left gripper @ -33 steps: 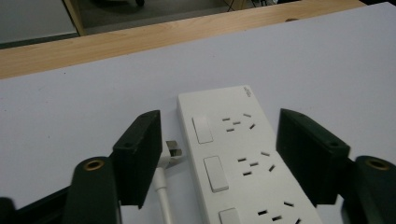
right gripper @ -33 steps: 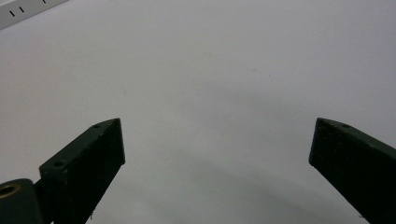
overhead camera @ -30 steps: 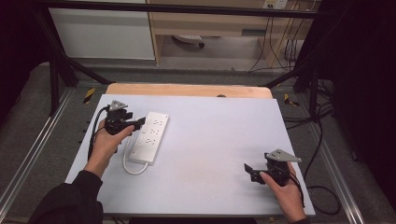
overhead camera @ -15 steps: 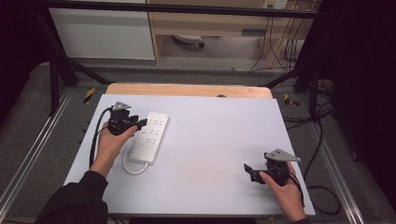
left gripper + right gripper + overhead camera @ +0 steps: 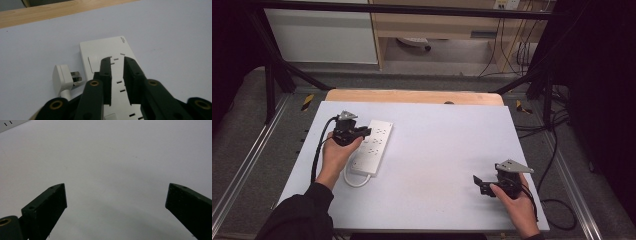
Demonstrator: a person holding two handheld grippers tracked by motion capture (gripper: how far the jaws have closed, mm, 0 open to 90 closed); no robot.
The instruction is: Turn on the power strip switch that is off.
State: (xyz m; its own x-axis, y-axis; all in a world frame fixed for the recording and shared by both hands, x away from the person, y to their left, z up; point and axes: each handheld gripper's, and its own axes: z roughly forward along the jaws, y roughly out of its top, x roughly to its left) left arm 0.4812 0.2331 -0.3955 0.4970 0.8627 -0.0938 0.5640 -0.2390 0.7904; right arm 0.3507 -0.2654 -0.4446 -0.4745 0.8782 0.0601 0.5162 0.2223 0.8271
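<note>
Jaws on the left gripper stand nearly together with a narrow gap, gripping nothing, over the white power strip near the left edge of the tabletop. From the high view, this gripper has edged a little farther toward the far edge along the strip than a second ago, while the strip lies where it was, its cord looping at its near end. The right gripper sits by the near right corner, unmoved, jaws spread.

Left gripper view: the gripper has its two black jaws close above the strip's socket slots, a slim gap between them; the white plug lies just beside the strip.

Right gripper view: the right gripper holds its jaws wide apart over bare white tabletop.
</note>
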